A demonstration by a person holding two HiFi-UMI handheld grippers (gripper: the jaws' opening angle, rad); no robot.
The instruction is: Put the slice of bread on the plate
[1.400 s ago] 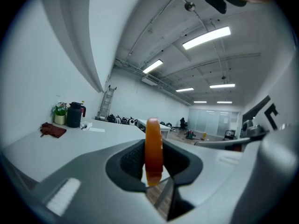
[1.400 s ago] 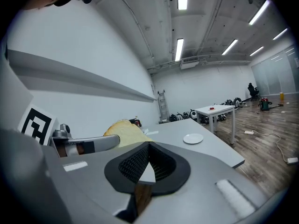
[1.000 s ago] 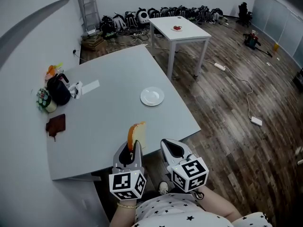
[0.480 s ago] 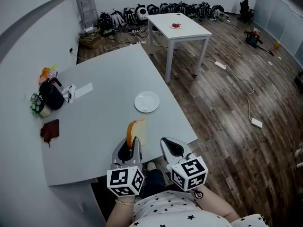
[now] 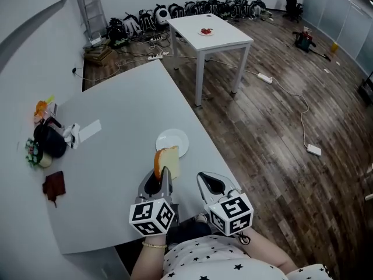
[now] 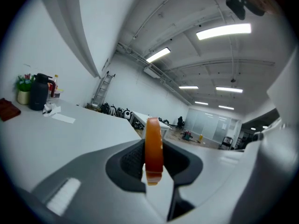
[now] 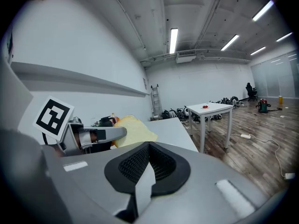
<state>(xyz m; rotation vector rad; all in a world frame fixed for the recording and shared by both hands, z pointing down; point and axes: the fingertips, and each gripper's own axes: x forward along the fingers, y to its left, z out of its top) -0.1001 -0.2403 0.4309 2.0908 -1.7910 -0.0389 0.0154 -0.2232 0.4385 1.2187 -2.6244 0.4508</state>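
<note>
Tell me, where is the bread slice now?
Head view, lower centre-left: the slice of bread is clamped upright in the left gripper, over the grey table, just this side of the white plate.

Bare tabletop (image 5: 116, 174) all round the plate (image 5: 173, 137); a dark jug (image 5: 49, 144), perhaps, well apart at far left.
</note>
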